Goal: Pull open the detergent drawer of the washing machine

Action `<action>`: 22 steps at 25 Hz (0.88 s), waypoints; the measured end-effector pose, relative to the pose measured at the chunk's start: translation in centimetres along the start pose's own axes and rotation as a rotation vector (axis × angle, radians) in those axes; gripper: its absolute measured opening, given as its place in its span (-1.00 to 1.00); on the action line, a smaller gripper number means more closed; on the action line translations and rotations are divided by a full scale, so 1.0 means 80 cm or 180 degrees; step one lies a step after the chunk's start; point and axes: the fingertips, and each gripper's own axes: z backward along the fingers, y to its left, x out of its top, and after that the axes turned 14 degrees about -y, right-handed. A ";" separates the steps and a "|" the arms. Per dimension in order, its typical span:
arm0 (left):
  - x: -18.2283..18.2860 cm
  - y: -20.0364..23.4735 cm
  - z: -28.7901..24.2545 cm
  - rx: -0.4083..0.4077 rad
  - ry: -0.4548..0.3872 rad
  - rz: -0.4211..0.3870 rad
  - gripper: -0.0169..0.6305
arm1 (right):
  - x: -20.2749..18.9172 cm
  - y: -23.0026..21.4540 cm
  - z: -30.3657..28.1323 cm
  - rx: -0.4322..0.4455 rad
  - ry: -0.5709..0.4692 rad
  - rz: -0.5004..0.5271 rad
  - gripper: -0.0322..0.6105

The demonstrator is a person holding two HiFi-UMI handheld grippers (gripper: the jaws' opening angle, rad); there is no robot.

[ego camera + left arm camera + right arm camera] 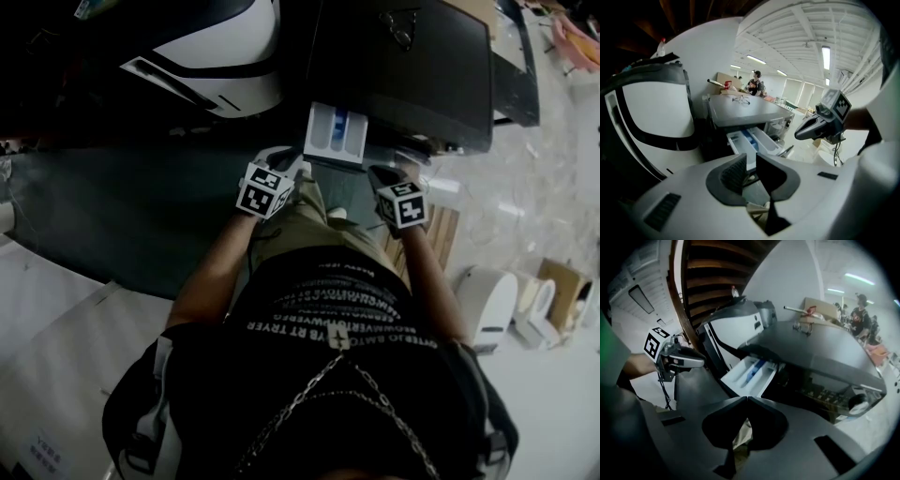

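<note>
The dark washing machine point(412, 84) stands ahead of me. Its white detergent drawer point(335, 131) with a blue insert is pulled out toward me, seen as the drawer point(749, 142) in the left gripper view and the drawer point(751, 373) in the right gripper view. My left gripper point(281, 161) hovers just in front of the drawer's left corner, apart from it. Its jaws point(751, 160) stand open by a narrow gap with nothing between them. My right gripper point(382, 175) hangs at the drawer's right side, also clear of it, with the jaws point(746, 399) shut and empty.
A large white and black rounded machine point(220, 56) stands left of the washer. A dark mat point(103, 216) covers the floor at the left. White bins point(489, 302) and a cardboard box point(562, 286) sit on the pale floor at the right. People point(754, 84) stand far behind.
</note>
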 end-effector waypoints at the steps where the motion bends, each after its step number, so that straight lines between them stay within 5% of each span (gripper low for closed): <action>1: 0.016 -0.003 0.007 0.0016 -0.0147 -0.0034 -0.79 | 0.016 -0.002 0.008 -0.0016 -0.0161 0.0056 -0.89; 11: 0.233 -0.042 0.102 0.0119 -0.1345 -0.0492 -0.93 | 0.221 0.024 0.149 -0.0137 -0.1805 0.0518 -0.89; 16: 0.303 -0.064 0.143 0.0117 -0.1649 -0.0693 -0.93 | 0.256 0.046 0.183 -0.0039 -0.2001 0.0530 -0.89; 22: 0.323 -0.086 0.165 0.0121 -0.1708 -0.0752 -0.94 | 0.259 0.050 0.188 0.0034 -0.2031 0.0514 -0.89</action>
